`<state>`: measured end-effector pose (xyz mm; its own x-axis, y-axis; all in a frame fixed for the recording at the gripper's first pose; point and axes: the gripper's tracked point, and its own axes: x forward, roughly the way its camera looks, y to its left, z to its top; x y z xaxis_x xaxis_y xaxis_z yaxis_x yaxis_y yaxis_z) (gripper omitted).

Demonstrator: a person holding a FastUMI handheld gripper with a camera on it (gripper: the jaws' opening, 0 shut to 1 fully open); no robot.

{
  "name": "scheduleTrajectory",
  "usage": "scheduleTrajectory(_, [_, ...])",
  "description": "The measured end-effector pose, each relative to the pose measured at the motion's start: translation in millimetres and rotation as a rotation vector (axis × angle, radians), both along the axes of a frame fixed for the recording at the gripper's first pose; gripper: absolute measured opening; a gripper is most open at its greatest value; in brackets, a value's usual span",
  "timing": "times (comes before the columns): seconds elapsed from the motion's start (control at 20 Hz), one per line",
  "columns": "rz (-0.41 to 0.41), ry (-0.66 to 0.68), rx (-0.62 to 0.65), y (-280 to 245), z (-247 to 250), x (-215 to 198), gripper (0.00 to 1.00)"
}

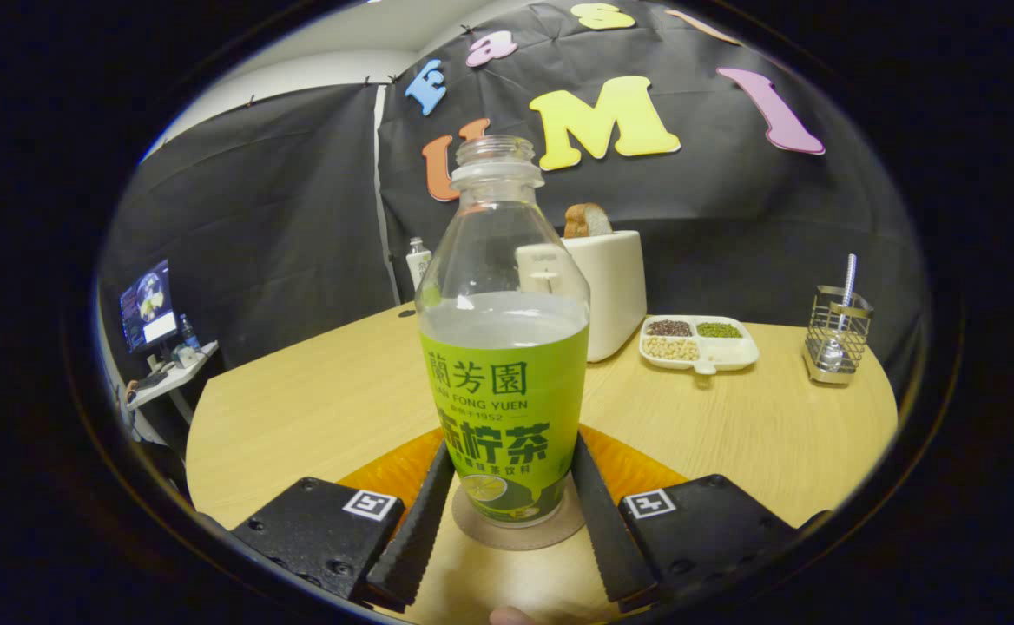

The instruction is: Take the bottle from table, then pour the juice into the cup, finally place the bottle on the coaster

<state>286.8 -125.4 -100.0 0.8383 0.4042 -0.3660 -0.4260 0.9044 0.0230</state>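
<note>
The wooden table point(316, 408) filled the lower scene, its pale top running back to the booth's dark wall. On it, beyond the fingers and behind the bottle, stood a cream toaster point(615, 291) with a slice of bread point(587, 220) poking from its slot. To the toaster's right lay a white divided tray point(700, 343) holding dark, green and pale beans in separate compartments, and further right, well apart, a wire holder point(835, 334) with a metal utensil standing in it. Off the table to the left, a small desk carried a lit monitor point(149, 308).

The bottle point(505, 347) stood upright and uncapped between the fingers, its green label wrapped round the lower half and clear liquid reaching to about the label's top edge. It rested on a round brown coaster point(520, 529), which in turn sat by an orange mat point(394, 469) that showed to either side behind the fingers.

The gripper point(507, 512) flanked the bottle's base, a finger close along each side of the label. Whether the pads actually pressed the bottle or stood just off it could not be told, since the curved view merged their edges with the label.

A small second bottle point(418, 260) stood far back by the wall.
</note>
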Motion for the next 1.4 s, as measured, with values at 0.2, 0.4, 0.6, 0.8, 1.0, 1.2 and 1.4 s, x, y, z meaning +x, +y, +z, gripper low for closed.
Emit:
scheduleTrajectory(0.2, [-0.014, -0.021, -0.071, 1, -1, 5, 0.81])
scheduleTrajectory(0.4, [-0.021, 0.020, -0.096, -1, -10, 3, 0.83])
scheduleTrajectory(0.6, [-0.031, 0.033, -0.067, -3, -9, 2, 0.85])
scheduleTrajectory(0.8, [-0.052, 0.059, -0.036, -4, -4, -1, 0.89])
scheduleTrajectory(1.0, [-0.085, 0.062, -0.004, -7, 7, -6, 0.94])
scheduleTrajectory(1.2, [-0.094, 0.061, 0.006, -6, 13, -10, 0.94])
scheduleTrajectory(1.4, [-0.092, 0.065, -0.003, 1, 14, -21, 0.95])
